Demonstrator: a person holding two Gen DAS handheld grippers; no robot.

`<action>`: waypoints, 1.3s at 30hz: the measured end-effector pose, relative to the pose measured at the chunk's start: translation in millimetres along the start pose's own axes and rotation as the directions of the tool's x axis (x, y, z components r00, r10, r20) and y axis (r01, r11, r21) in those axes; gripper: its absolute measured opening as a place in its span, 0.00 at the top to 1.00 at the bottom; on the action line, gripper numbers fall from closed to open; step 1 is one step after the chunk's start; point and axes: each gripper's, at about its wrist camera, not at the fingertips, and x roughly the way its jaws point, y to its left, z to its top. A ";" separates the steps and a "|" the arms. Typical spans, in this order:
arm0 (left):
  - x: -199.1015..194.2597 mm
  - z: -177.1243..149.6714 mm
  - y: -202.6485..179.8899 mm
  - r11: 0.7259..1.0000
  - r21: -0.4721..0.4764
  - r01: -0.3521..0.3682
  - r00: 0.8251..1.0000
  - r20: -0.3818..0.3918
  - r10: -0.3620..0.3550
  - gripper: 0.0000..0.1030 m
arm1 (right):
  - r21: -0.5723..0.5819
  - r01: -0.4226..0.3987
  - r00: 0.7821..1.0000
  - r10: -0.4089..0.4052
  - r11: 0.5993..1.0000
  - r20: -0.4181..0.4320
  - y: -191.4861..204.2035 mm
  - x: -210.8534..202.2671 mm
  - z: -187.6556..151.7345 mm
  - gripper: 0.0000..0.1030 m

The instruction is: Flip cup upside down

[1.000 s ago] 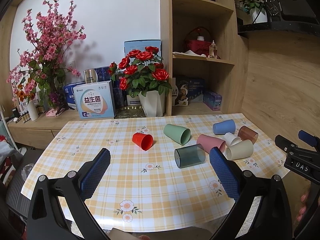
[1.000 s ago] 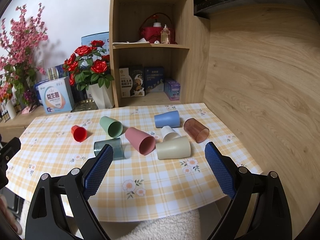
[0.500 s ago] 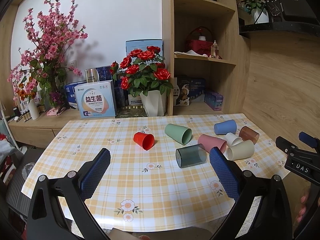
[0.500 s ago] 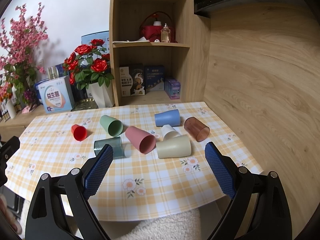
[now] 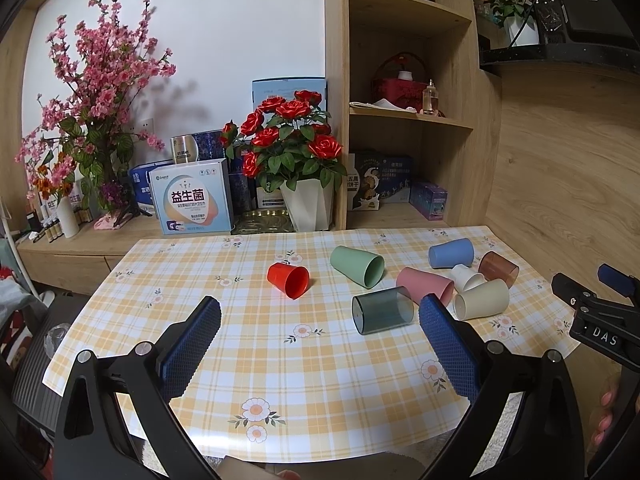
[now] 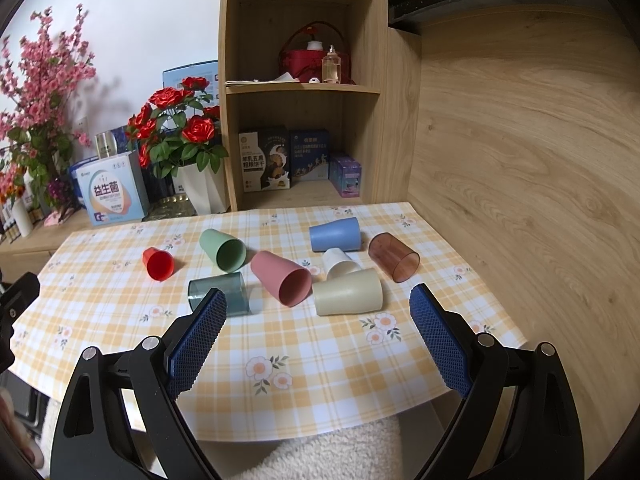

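Cups lie on their sides across the table, which wears a yellow plaid cloth with printed flowers; eight of them in all, none upright. Taking the pink cup as the landmark: its mouth faces the near edge, and the cream cup lies just beside it on the right, touching or nearly so. Behind the cream cup sits a small white cup, and behind that the blue cup. The brown translucent cup lies farther right of the pink cup, toward the wooden wall. Left of the pink cup lies the grey translucent cup, partly hidden behind a finger pad in the right wrist view. Behind and left of the pink cup rests the green cup, and well to the left the small red cup, apart from the rest.

Both grippers hover over the near edge, short of the pink cup and touching nothing. The left gripper has its jaws spread wide and empty; the right gripper likewise stands wide and empty.
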 end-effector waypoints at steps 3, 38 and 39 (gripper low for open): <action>-0.4 -1.2 1.1 1.000 -0.001 0.001 1.000 -0.001 -0.001 0.06 | 0.000 0.000 1.000 0.000 1.000 -0.001 0.7 0.0 -0.1 0.13; 147.8 -1.7 74.1 0.975 -0.216 -0.047 0.941 -0.338 -0.029 0.06 | 0.012 -0.095 0.942 0.093 0.995 -0.324 -60.6 157.4 3.4 0.13; 153.2 -2.4 75.9 0.975 -0.217 -0.051 0.940 -0.341 -0.026 0.06 | -0.004 -0.087 0.940 0.081 0.996 -0.331 -65.8 164.1 5.0 0.13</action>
